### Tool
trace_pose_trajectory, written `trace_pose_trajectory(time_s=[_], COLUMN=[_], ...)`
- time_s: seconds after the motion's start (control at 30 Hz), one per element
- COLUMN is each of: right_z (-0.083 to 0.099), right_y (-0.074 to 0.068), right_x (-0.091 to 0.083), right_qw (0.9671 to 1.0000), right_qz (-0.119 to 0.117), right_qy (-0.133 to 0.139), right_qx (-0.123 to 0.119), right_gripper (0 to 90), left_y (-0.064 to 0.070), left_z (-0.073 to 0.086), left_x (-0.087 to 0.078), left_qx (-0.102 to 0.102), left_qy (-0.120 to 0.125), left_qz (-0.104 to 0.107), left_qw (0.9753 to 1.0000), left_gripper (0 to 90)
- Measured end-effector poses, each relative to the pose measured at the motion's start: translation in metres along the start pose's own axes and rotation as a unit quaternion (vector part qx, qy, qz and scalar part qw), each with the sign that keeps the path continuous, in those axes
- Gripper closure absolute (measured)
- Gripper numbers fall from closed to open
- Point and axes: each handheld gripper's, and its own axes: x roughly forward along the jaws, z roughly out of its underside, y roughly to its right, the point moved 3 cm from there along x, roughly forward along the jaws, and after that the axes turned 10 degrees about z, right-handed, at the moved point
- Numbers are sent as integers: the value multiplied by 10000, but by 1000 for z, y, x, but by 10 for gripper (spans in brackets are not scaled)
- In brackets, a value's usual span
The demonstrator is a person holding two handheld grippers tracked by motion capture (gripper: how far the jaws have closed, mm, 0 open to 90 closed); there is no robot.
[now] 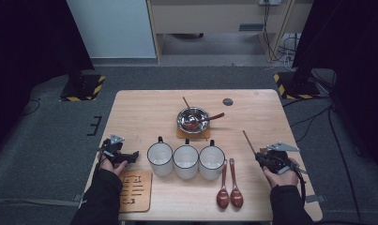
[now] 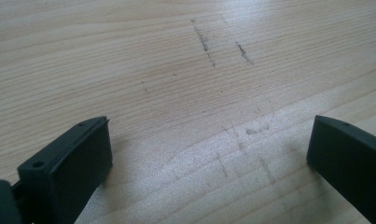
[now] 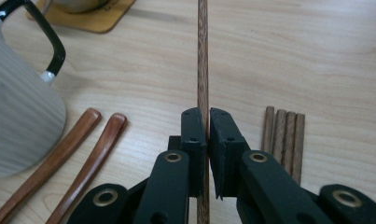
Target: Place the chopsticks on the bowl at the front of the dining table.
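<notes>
**Bright worktop, dark surroundings**

Even overhead light falls on the worktop (image 1: 144, 108), while both sides of the high view sink into black. Shadows stay soft and short. The steel bowl (image 1: 192, 119) glints. Both gripper views are sharp up close, softening slightly farther off.

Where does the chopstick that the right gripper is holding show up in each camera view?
High view: the chopstick slants up and left from the right gripper, right of the mugs.
Right gripper view: it runs straight up the middle, clamped between the fingers.
Left gripper view: bare table between open fingers.
Shared landmark: the two wooden spoons beside the nearest mug.
</notes>
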Motion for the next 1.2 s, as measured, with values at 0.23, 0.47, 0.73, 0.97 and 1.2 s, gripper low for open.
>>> trace_pose_trajectory(time_s=[0.23, 0.47, 0.73, 0.97, 1.2], right_z=[-13, -25, -43, -61, -80], right_y=[5, 10, 13, 12, 13], right_x=[-8, -16, -24, -32, -40], right_qw=[9996, 9988, 9971, 9954, 9932], right_qz=[-26, -18, -22, -13, -11], right_qy=[242, 449, 713, 912, 1125], right_qx=[107, 169, 269, 288, 310], right_gripper=[849, 848, 848, 848, 848], left_y=[0, 0, 0, 0, 0], left_z=[0, 0, 0, 0, 0], left_x=[0, 0, 0, 0, 0], left_qx=[-1, -1, 0, 0, 0], left_qy=[0, 0, -1, -1, -1], left_qz=[0, 0, 0, 0, 2], left_qw=[10000, 10000, 10000, 10000, 10000], left_gripper=[0, 0, 0, 0, 0])
